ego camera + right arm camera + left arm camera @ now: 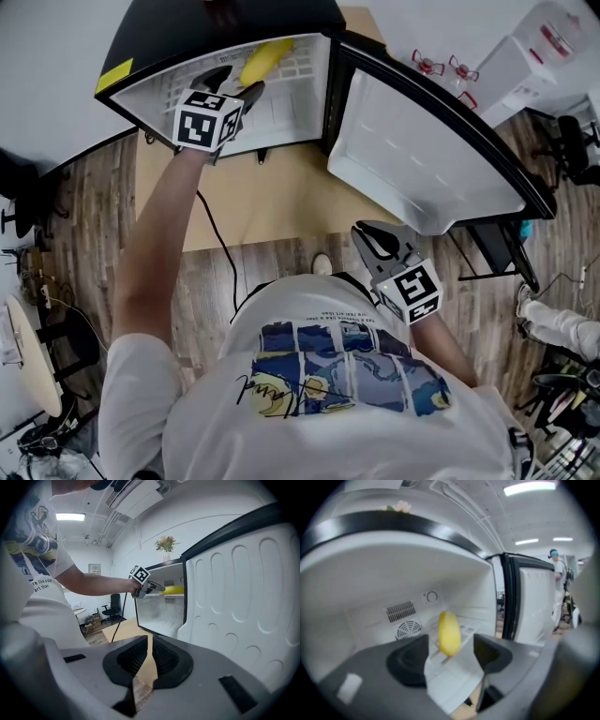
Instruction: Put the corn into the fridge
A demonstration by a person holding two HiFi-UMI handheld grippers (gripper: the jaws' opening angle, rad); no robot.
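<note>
Two fingers of the left gripper (pixel 450 644) are held apart, the corn (pixel 449 633) is laid free on the fridge shelf (pixel 459 673) just past their tips, the right gripper (pixel 149 641) is closed on nothing, and, the drop seeming done, a pull-back is likely needed next.

Left gripper (pixel 236 84) outstretched, jaws apart; right gripper (pixel 368 235) low, jaws together.

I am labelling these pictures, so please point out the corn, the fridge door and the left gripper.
corn (pixel 449 633): left gripper view, middle of the yellow cob.
fridge door (pixel 422 155): head view, white inner panel.
left gripper (pixel 236 84): head view, between its fingertips.
</note>
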